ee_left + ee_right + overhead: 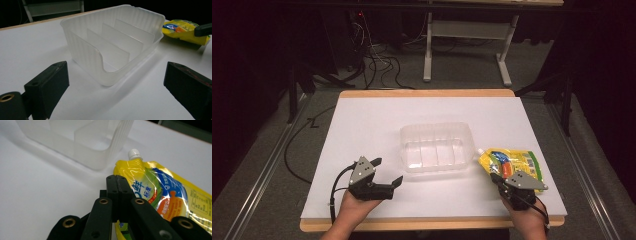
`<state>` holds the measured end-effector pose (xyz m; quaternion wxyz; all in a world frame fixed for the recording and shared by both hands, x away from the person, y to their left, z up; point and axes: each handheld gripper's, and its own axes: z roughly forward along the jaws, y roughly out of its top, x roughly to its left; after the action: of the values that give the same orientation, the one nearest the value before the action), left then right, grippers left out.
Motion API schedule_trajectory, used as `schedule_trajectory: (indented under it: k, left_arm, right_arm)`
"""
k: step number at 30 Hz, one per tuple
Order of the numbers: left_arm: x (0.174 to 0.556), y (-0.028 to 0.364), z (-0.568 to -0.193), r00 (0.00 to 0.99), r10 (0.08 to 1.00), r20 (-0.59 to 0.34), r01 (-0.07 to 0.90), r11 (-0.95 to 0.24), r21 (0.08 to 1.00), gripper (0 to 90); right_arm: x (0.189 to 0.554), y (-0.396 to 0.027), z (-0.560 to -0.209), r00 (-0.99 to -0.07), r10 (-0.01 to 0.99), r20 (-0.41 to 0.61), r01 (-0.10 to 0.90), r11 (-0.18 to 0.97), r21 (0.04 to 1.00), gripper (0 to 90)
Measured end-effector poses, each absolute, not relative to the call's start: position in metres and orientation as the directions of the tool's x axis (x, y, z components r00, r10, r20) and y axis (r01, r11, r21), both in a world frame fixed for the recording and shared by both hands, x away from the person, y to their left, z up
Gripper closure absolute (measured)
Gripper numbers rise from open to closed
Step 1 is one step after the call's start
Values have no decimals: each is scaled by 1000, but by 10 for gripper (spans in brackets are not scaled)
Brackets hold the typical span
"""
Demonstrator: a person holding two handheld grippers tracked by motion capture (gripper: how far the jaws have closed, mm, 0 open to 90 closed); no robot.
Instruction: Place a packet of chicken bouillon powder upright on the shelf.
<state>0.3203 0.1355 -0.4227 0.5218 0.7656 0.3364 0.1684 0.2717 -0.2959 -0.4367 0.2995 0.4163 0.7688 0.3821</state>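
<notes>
Right gripper (117, 187), jaws pressed together on the near edge of the yellow pouch (160, 195), which lies on the table (362, 120) just right of the bin (437, 146), presumably for loading into it. Left gripper (384, 172) waits wide open and holding nothing, aimed at the bin's 3 dividers.
</notes>
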Motion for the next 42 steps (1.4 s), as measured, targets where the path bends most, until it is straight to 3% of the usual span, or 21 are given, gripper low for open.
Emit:
schedule_trajectory:
  k: [17, 30, 36, 42]
  left_arm:
    - [321, 136, -425, 716, 690, -103, 350, -228, 908, 77]
    - [319, 142, -423, 714, 692, -103, 348, -223, 911, 80]
    - [318, 145, -422, 713, 693, -105, 346, -218, 913, 81]
    - [318, 143, -423, 719, 688, -103, 344, -223, 912, 83]
  right_arm:
    - [294, -325, -382, -405, 909, -94, 256, 212, 943, 900]
    - [335, -291, -368, -449, 890, -79, 200, 187, 962, 900]
    - [333, -280, -358, -471, 878, -82, 157, 175, 972, 900]
    - [320, -296, -355, -438, 895, -83, 138, 158, 978, 900]
